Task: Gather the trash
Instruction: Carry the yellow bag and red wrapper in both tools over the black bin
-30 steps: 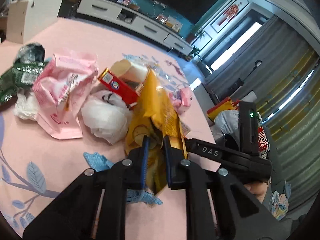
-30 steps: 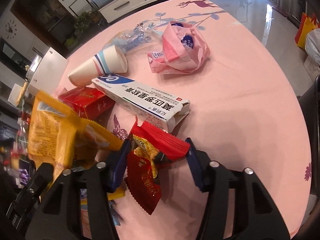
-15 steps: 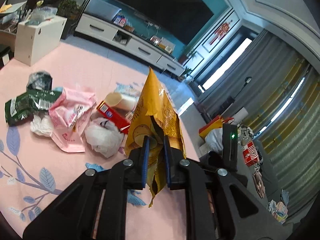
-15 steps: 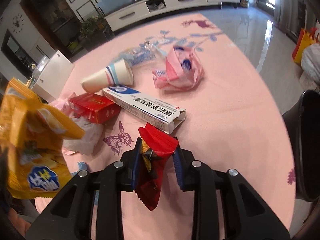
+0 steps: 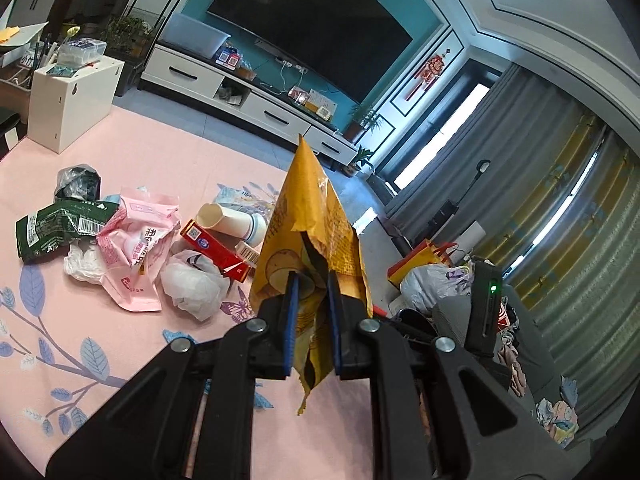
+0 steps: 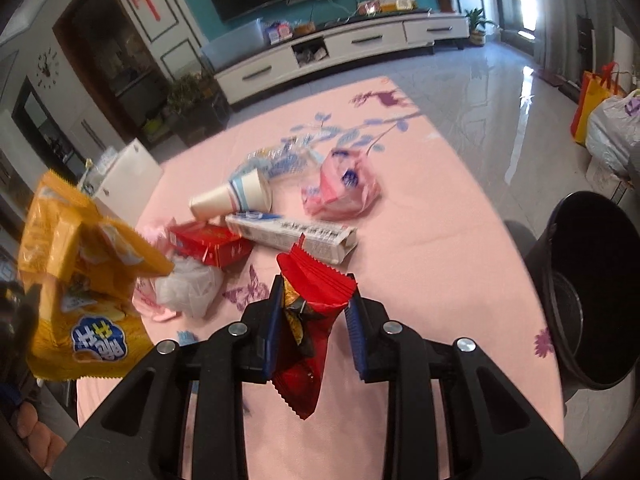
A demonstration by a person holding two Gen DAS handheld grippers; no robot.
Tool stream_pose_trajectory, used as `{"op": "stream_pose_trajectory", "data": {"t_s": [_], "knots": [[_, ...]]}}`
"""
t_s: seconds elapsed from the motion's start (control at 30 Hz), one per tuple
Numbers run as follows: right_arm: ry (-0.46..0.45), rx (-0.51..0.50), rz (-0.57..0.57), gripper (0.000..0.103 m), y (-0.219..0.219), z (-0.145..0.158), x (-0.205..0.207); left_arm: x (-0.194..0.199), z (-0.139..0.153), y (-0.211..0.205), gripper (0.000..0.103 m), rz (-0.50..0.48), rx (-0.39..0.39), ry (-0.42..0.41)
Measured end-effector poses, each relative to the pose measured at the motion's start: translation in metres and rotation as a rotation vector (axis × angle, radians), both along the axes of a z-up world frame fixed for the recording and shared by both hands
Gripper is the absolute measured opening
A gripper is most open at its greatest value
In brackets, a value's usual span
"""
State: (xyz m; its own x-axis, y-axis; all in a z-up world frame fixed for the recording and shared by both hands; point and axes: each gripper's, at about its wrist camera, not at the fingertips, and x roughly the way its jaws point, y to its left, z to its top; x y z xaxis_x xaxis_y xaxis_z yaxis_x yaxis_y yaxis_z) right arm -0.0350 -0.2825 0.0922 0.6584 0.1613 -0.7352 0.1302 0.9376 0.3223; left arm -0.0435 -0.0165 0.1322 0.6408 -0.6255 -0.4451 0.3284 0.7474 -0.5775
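Note:
My left gripper point(image 5: 312, 304) is shut on a yellow chip bag point(image 5: 316, 216) and holds it upright above the pink table; the bag also shows at the left of the right wrist view point(image 6: 84, 280). My right gripper point(image 6: 314, 312) is shut on a red snack wrapper point(image 6: 308, 340), lifted off the table. A black trash bin point(image 6: 592, 292) stands off the table's right edge. Left on the table: a paper cup point(image 6: 232, 200), a white-blue carton point(image 6: 292, 234), a red box point(image 6: 212, 242), a pink bag point(image 6: 344, 188) and a white wad point(image 6: 188, 286).
In the left wrist view a pink pouch point(image 5: 136, 244), a green bag point(image 5: 52, 226) and a black crumpled bag point(image 5: 78, 180) lie on the pink tablecloth point(image 5: 100, 344). A white box point(image 5: 72, 100) stands at the far edge. Bags sit on the floor point(image 5: 428, 276) at right.
Both grippers rose with their loads. The right gripper went from open around the red wrapper to shut on it. The bin came further into the right wrist view.

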Motion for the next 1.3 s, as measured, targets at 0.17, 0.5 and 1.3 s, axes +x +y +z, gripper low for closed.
{"op": "stream_pose_trajectory", "data": {"t_s": [0.17,0.5,1.3], "knots": [[-0.029,0.002,-0.038,0.030,-0.012,0.009,-0.007,-0.001,0.002,0.000,0.014,0.005,-0.006,-0.011],[-0.071,-0.017,-0.089,0.030,-0.028,0.019,-0.015,-0.002,0.000,-0.009,0.015,0.001,0.025,-0.001],[-0.154,-0.090,-0.252,0.030,-0.076,0.042,-0.041,-0.009,0.000,-0.042,0.015,-0.074,0.064,-0.052]]}}
